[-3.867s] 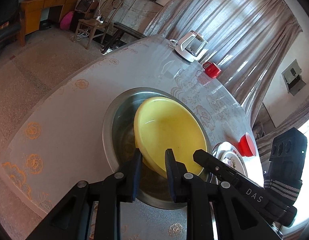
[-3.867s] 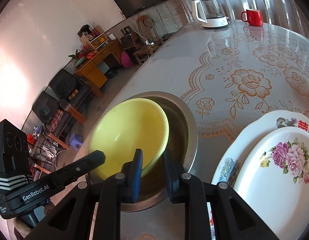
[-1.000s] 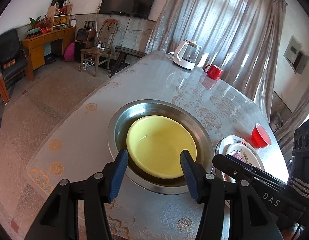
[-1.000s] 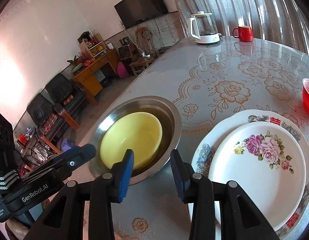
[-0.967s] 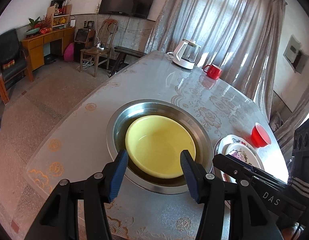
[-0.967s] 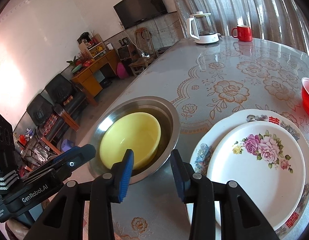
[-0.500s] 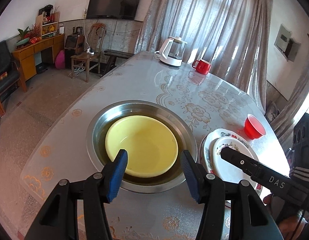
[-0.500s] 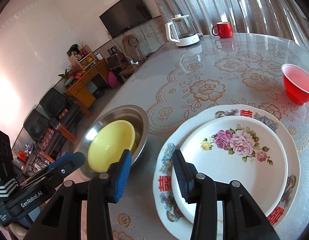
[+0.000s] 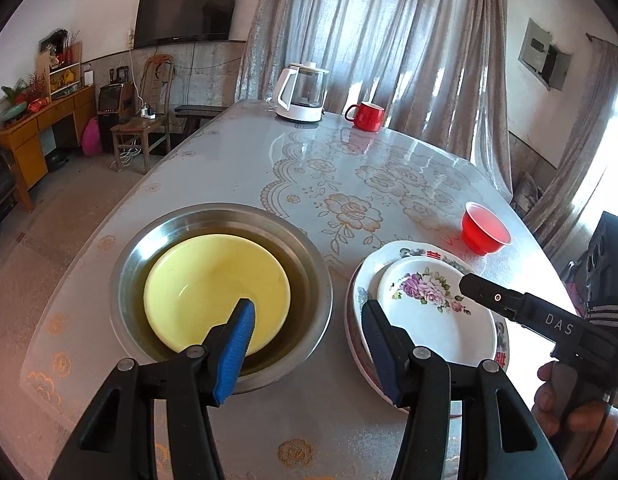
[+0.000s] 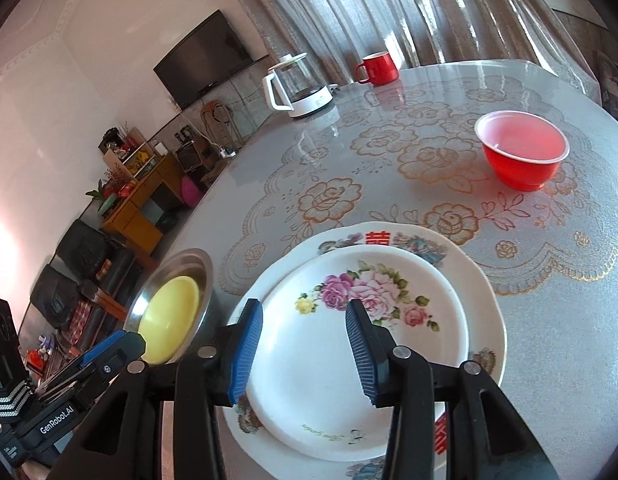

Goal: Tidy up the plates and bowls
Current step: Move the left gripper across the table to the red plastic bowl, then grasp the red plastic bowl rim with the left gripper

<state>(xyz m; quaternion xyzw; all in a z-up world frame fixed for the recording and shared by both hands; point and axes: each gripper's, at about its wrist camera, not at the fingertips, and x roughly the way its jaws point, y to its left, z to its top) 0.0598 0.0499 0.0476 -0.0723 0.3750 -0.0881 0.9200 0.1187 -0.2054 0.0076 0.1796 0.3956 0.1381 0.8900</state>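
Note:
A yellow bowl (image 9: 217,286) sits inside a large steel basin (image 9: 317,276) at the near left of the round table. To its right a small white floral plate (image 9: 433,312) lies on a larger floral plate (image 9: 405,248). A red bowl (image 9: 485,232) stands beyond them. My left gripper (image 9: 307,326) is open and empty, above the gap between basin and plates. My right gripper (image 10: 305,332) is open and empty, low over the small plate (image 10: 349,320), with the large plate (image 10: 481,292), red bowl (image 10: 521,152) and basin (image 10: 207,272) also in view.
A white and glass kettle (image 9: 303,92) and a red mug (image 9: 365,116) stand at the table's far side. The table wears a grey cloth with gold flowers (image 9: 349,208). A chair (image 9: 141,128) and wooden cabinet (image 9: 37,128) stand on the floor to the left.
Both grippers let go of the yellow bowl, which now lies flat in the basin. Both opened and swung right; the right one now hangs over the plates.

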